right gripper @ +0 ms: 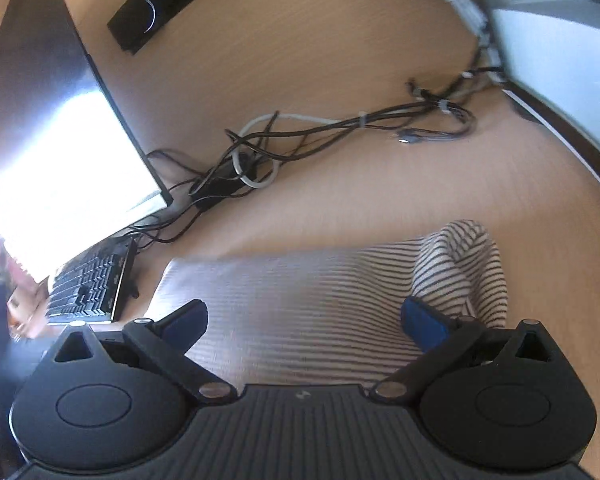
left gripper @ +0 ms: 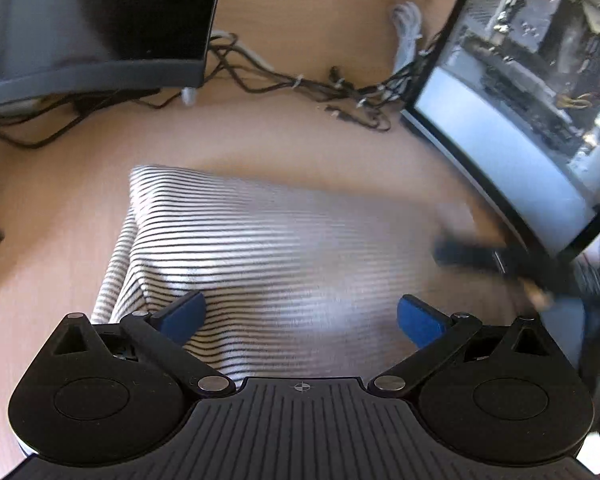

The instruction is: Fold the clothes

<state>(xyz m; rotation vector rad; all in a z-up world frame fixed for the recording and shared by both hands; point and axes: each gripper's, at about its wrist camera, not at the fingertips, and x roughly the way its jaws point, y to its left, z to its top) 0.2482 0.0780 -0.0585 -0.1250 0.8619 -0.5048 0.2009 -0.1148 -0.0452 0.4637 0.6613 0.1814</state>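
Note:
A white garment with thin black stripes (left gripper: 260, 256) lies folded on the wooden desk (left gripper: 300, 140). My left gripper (left gripper: 302, 318) hovers over its near part, open, with blue pads (left gripper: 184, 316) spread wide and nothing between them. In the right wrist view the same striped garment (right gripper: 312, 304) lies under my right gripper (right gripper: 306, 322), which is also open and holds nothing. A rumpled sleeve or corner (right gripper: 464, 264) bunches up at the garment's right end. At the right of the left wrist view a blurred dark shape (left gripper: 472, 256), probably the other gripper, sits beside the cloth.
Two monitors stand on the desk, one dark (left gripper: 100, 20) at the left and one lit (left gripper: 520, 120) at the right. A tangle of cables (right gripper: 300, 140) runs between them. A keyboard (right gripper: 88, 284) lies left of the garment, a black speaker bar (right gripper: 168, 0) farther back.

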